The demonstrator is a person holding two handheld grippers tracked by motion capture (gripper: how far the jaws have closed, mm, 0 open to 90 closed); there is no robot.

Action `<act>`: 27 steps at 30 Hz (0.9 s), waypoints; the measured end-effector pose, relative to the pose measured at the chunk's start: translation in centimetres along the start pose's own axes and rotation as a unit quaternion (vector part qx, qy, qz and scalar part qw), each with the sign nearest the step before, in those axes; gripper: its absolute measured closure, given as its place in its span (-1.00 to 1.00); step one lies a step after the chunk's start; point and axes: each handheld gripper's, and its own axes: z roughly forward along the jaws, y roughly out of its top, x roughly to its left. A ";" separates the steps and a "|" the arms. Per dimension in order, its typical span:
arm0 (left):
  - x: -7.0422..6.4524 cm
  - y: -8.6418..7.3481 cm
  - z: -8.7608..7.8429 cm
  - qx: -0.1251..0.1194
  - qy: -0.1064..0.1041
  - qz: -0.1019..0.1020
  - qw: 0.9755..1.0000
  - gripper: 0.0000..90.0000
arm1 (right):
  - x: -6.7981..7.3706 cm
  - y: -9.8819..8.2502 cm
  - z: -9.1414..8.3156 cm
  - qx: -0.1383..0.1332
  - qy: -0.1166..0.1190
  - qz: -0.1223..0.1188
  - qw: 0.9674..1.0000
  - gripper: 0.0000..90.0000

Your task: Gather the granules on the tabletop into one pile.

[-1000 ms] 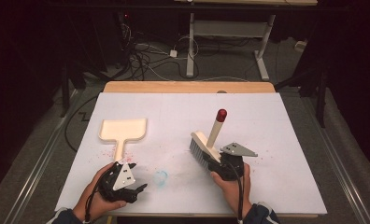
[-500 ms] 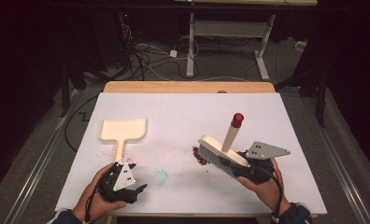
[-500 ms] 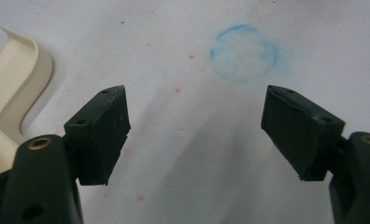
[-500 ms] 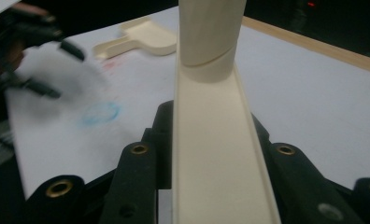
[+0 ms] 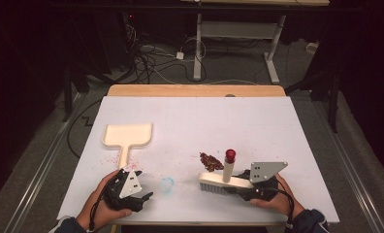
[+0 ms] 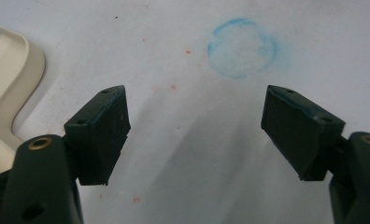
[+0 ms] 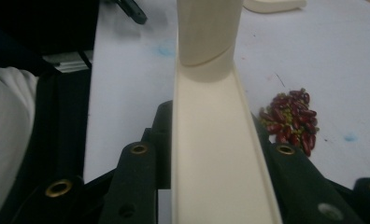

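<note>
Brush (image 5: 227, 180) near table's front edge, right of centre, beside bean pile (image 5: 211, 161) | right gripper (image 7: 206, 154) clamped on its stiff, light plastic back; hold looks secure | left gripper (image 6: 195, 135) wide open, empty, by dustpan (image 5: 127, 136) handle

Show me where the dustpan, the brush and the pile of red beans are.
dustpan (image 5: 128, 134): high view, middle of its flat pan.
brush (image 5: 227, 182): high view, the cream back above its bristles.
pile of red beans (image 7: 291, 119): right gripper view, centre of the heap.
</note>
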 end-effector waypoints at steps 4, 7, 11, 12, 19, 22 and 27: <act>0.0 0.0 0.0 0.000 -0.001 0.004 1.000 -0.50 | -1.3 -0.3 -0.4 0.001 -0.029 0.015 0.999 0.50; 0.0 0.1 0.0 0.001 0.001 0.004 1.000 -0.50 | -1.8 -0.5 -1.1 -0.006 -0.053 0.024 0.998 0.50; -0.1 0.1 0.0 0.000 0.002 0.004 1.000 -0.50 | -1.9 -0.4 -2.1 -0.031 -0.081 0.033 0.996 0.50; -0.1 0.1 -0.1 0.001 0.002 0.005 1.000 -0.50 | -1.9 -0.3 -2.5 -0.039 -0.082 0.036 0.995 0.50; 0.0 0.0 -0.2 -0.001 0.004 0.003 1.000 -0.50 | -0.7 -0.2 -4.8 -0.041 -0.101 0.028 0.994 0.50; 0.0 0.0 -0.3 -0.002 0.005 0.002 1.000 -0.50 | -0.3 -0.6 -5.8 -0.031 -0.113 0.028 0.993 0.50; 0.0 0.0 -0.2 0.000 0.005 0.004 1.000 -0.50 | 0.4 -1.7 -6.4 -0.006 -0.123 0.045 0.991 0.50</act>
